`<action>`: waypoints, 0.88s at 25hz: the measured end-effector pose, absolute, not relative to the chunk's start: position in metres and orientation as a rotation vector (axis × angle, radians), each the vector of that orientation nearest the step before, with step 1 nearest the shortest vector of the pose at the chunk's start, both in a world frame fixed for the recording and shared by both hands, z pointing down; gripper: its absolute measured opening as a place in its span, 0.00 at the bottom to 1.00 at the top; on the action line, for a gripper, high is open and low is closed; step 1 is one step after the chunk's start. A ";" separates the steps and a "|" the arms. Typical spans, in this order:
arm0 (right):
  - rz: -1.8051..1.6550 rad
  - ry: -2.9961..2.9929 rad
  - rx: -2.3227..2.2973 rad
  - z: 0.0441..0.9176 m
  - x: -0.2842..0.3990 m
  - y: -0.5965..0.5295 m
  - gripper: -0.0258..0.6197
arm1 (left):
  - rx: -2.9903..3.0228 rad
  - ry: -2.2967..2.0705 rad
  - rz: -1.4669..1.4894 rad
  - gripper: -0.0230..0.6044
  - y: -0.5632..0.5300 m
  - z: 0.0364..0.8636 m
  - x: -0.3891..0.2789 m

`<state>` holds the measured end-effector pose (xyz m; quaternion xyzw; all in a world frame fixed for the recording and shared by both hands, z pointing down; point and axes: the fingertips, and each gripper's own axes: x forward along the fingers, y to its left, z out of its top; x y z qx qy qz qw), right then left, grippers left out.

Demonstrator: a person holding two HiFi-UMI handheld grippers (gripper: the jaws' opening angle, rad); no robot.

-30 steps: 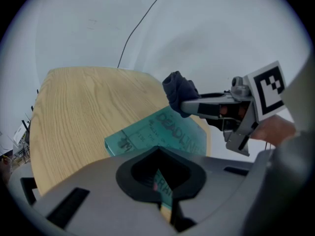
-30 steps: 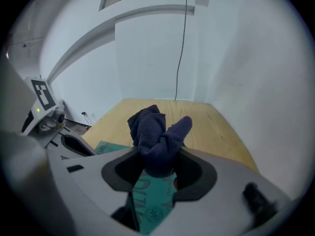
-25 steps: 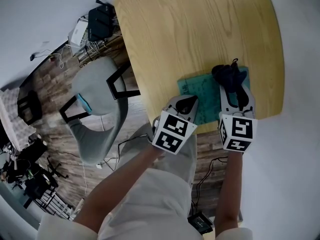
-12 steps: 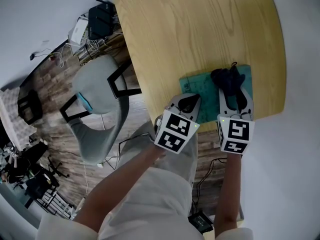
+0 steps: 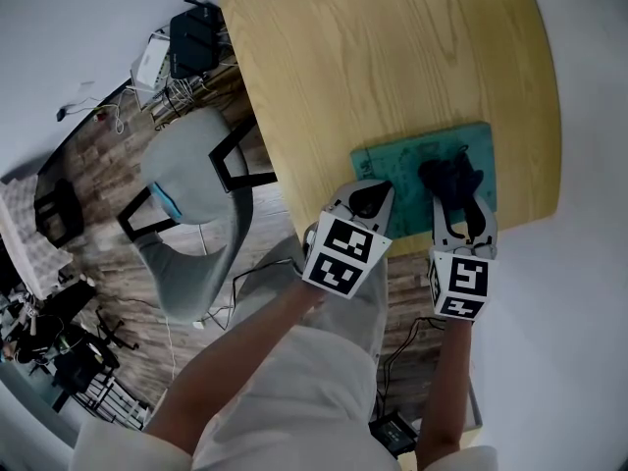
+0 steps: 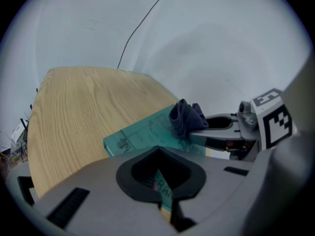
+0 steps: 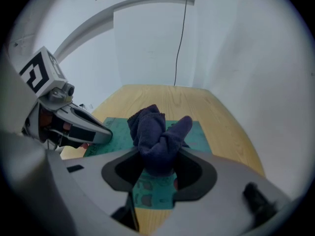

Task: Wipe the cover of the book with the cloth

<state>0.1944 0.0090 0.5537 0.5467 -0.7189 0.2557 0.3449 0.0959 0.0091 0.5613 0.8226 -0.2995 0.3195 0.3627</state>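
Cloth (image 7: 156,132) in right tongs (image 7: 158,167) (on book (image 5: 407,170)), left tongs (image 6: 163,193) gripping book

Both forearms reach forward, side by side. Left tongs (image 5: 366,198) angle slightly right, jaws closed on the near left edge of the book (image 5: 410,163). Right tongs (image 5: 457,200) point straight ahead, close beside the left, jaws clamped on the bunched cloth (image 5: 446,176), which sits on the book cover. Marker cubes face up by both wrists.

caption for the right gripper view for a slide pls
Right gripper clamps a dark blue cloth on a teal book on the wooden table; left gripper holds its edge.
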 end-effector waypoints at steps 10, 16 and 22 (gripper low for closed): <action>0.721 -1.814 1.428 0.557 0.207 0.048 0.32 | 2.117 -0.754 0.824 0.05 0.008 0.561 0.097; 0.734 -1.772 1.410 0.557 0.212 0.071 0.32 | 2.118 -0.753 0.821 0.05 0.008 0.561 0.097; 0.760 -1.728 1.379 0.560 0.215 0.089 0.32 | 2.110 -0.750 0.814 0.05 0.009 0.562 0.098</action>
